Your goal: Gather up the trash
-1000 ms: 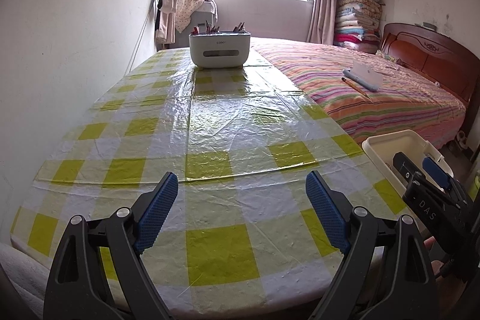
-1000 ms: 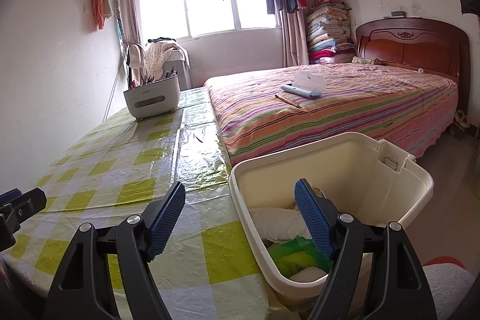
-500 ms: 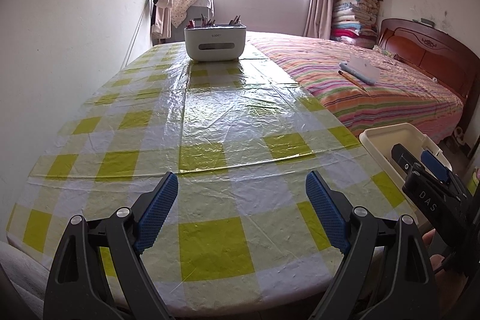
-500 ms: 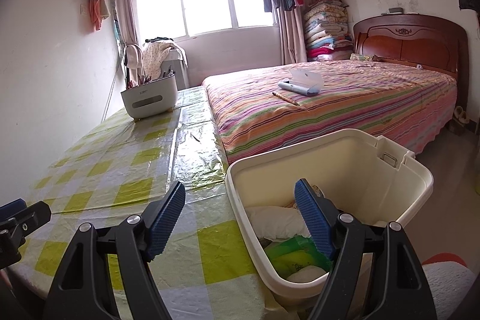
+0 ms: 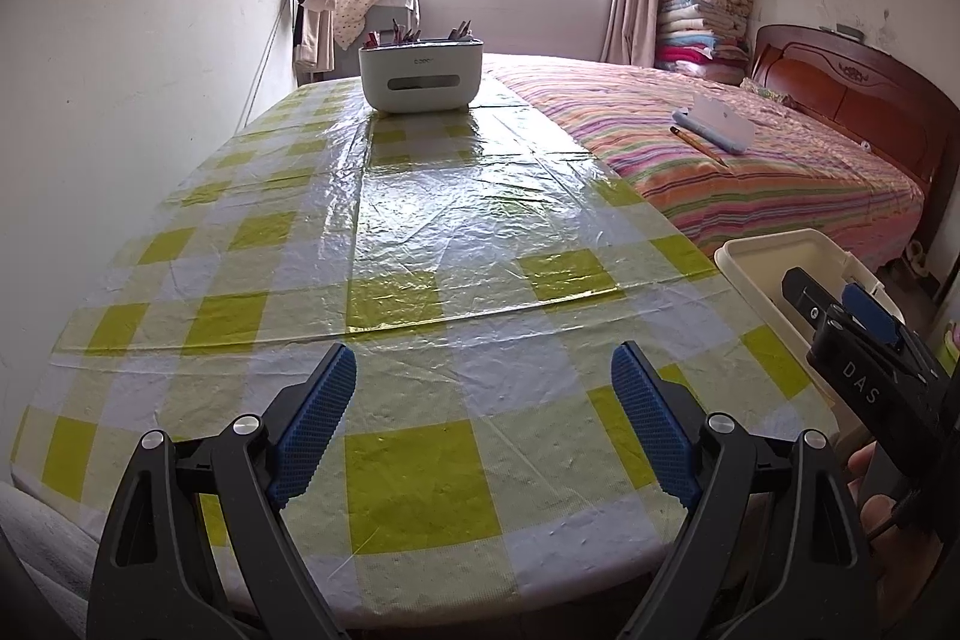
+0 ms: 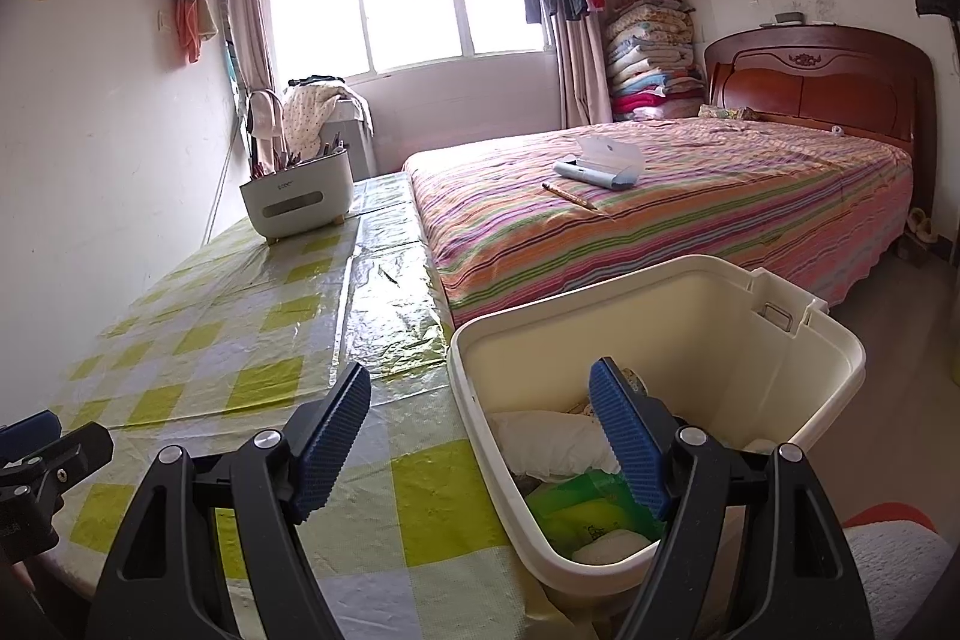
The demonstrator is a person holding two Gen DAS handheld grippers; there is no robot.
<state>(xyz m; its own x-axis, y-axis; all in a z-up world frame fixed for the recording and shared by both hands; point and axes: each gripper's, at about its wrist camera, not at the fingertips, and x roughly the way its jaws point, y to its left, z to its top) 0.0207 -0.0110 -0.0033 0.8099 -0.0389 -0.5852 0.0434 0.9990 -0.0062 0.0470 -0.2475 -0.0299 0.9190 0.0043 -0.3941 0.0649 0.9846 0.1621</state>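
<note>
Nothing much has changed: both the left gripper (image 5: pixel 483 421) and right gripper (image 6: pixel 480 439) stay apart and empty. The trash bin (image 6: pixel 708 307) holds trash; the table (image 5: pixel 420 232) looks cleared.

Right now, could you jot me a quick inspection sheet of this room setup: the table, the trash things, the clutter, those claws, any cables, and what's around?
Surface: table under a glossy yellow-and-white checked cover, wrinkled; no loose trash seen on it.
Job's things: cream bin at the table's right edge, holding white and green wrappers.
Clutter: grey organizer box with pens at the far end.
Claws: left claw open, nothing between its pads; right claw open, poised over the bin's rim.
Cables: a thin cord on the left wall; its purpose is unclear.
Surroundings: striped bed with a pencil and case, laundry at the window.
</note>
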